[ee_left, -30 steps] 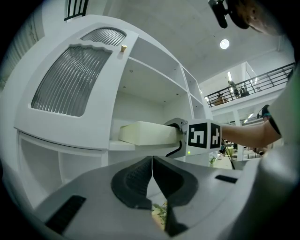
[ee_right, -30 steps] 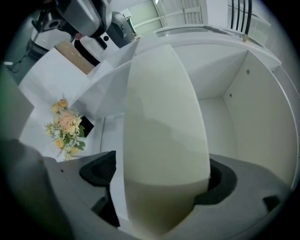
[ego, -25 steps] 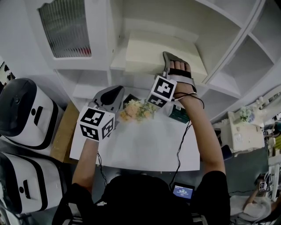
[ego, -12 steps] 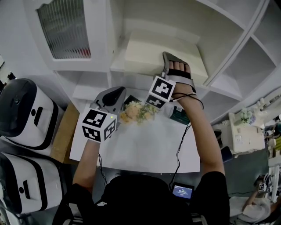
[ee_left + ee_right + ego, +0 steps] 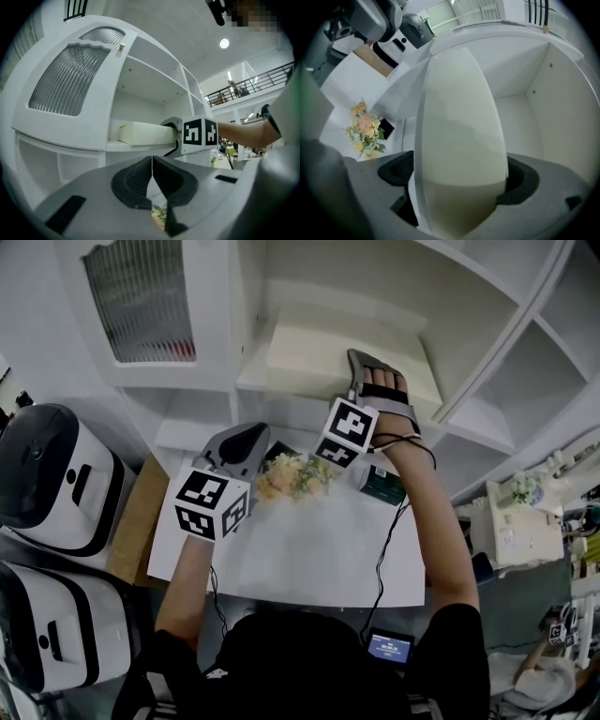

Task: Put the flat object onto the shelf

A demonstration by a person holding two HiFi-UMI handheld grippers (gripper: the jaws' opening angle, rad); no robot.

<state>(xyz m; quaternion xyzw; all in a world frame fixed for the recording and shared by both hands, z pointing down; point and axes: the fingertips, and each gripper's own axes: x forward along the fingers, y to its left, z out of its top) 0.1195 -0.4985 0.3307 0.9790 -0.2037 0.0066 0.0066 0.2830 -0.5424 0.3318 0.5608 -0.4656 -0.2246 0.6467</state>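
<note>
The cream flat object [image 5: 337,352] lies on the shelf [image 5: 251,379] at upper centre of the head view, its near end clamped between the right gripper's [image 5: 459,185] jaws. It looks stiff, light and smooth, probably best pinched across its thickness at an edge. The left gripper [image 5: 152,187], closed on nothing, hangs over the bench [image 5: 319,549].
</note>
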